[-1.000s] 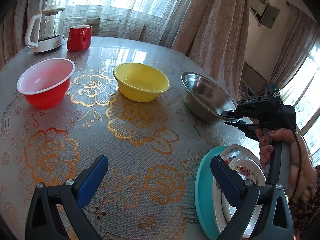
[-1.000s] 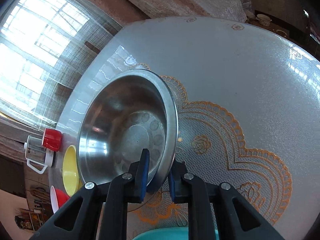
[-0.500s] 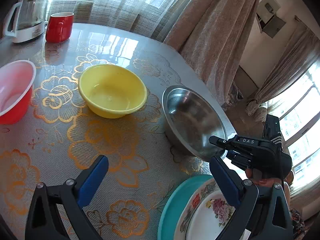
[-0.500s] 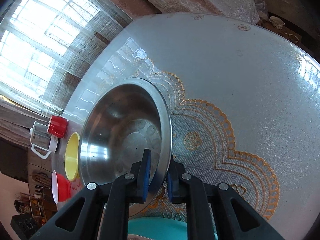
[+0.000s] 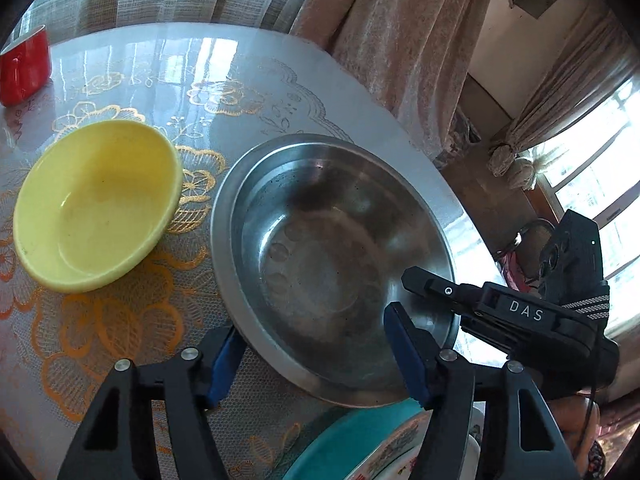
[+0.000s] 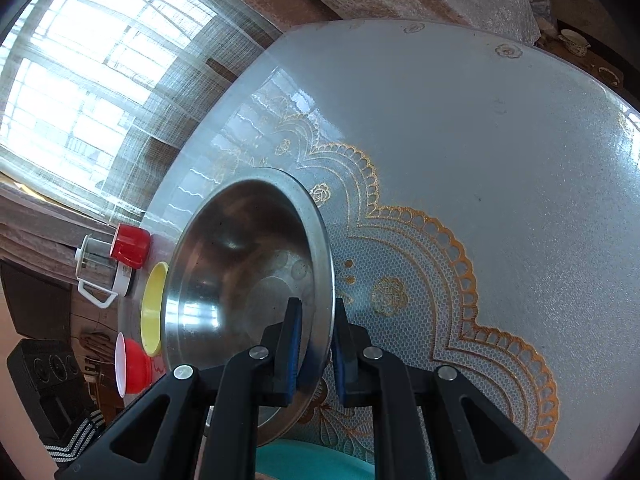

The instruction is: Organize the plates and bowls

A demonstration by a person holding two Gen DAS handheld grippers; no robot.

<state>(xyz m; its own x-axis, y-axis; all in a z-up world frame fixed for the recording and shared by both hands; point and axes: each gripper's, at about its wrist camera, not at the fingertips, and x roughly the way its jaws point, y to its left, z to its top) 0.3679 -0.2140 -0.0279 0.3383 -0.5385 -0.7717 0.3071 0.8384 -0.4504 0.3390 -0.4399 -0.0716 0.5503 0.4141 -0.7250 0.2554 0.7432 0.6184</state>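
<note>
Steel bowl [image 5: 332, 256] now sits tilted on tabletop [image 5: 240, 80], beside yellow bowl [image 5: 96, 204], near edge over teal plate [image 5: 352, 436]. Your right gripper [image 6: 314, 344] has fingers clamped on its rim. Your left gripper [image 5: 312, 356] has swung across from open tabletop; its fingers have just been narrowing, half-wide, astride bowl's near rim, not pressing. Judgement: you are taking two-handed hold to shift bowl for stacking.
</note>
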